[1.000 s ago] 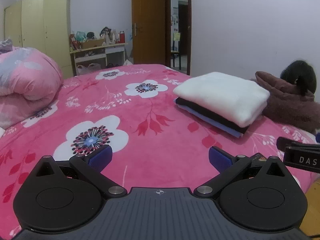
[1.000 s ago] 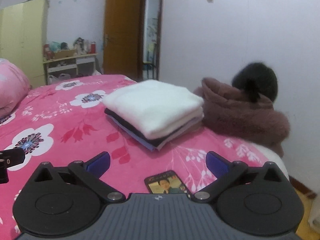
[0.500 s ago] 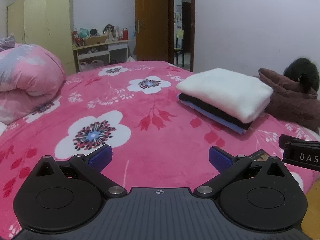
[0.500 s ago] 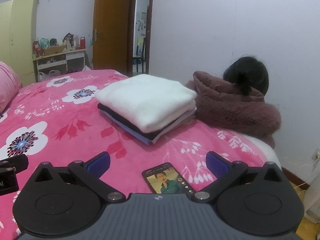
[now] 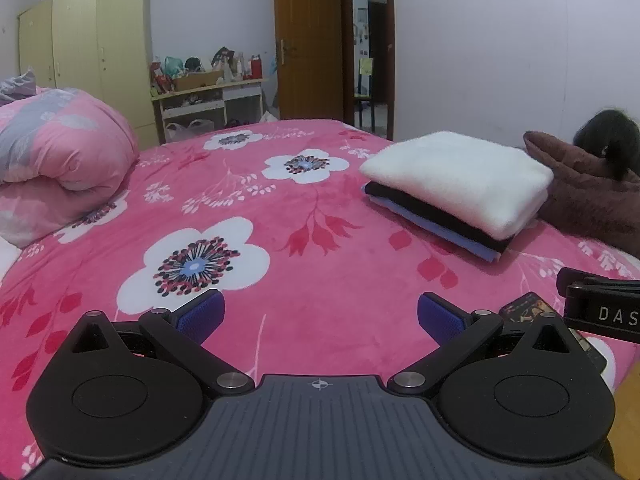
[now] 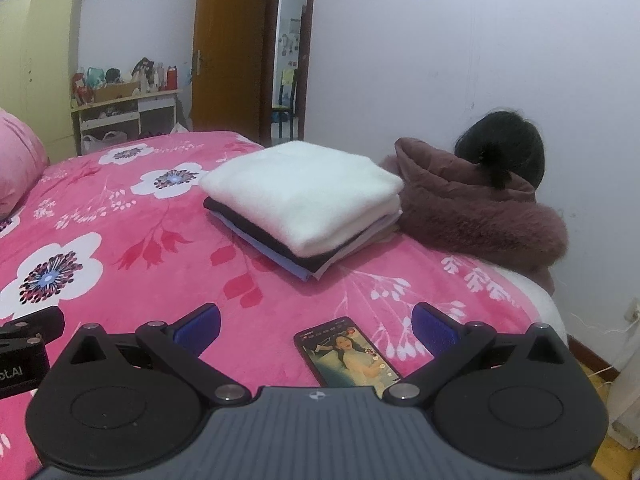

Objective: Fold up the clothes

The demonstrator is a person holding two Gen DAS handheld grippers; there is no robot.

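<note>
Holding both tools low over the bed point(image 5: 304, 240), we see the left gripper point(image 5: 319, 312) and the right gripper point(image 6: 316, 322) with fingers spread wide, pinching nothing. The stack of folded clothes point(image 6: 304, 196), white on top of black and blue, lies ahead on the pink flowered cover, touching a person's brown coat point(image 6: 476, 212). A lit phone point(image 6: 346, 350) rests between the right fingers.
</note>
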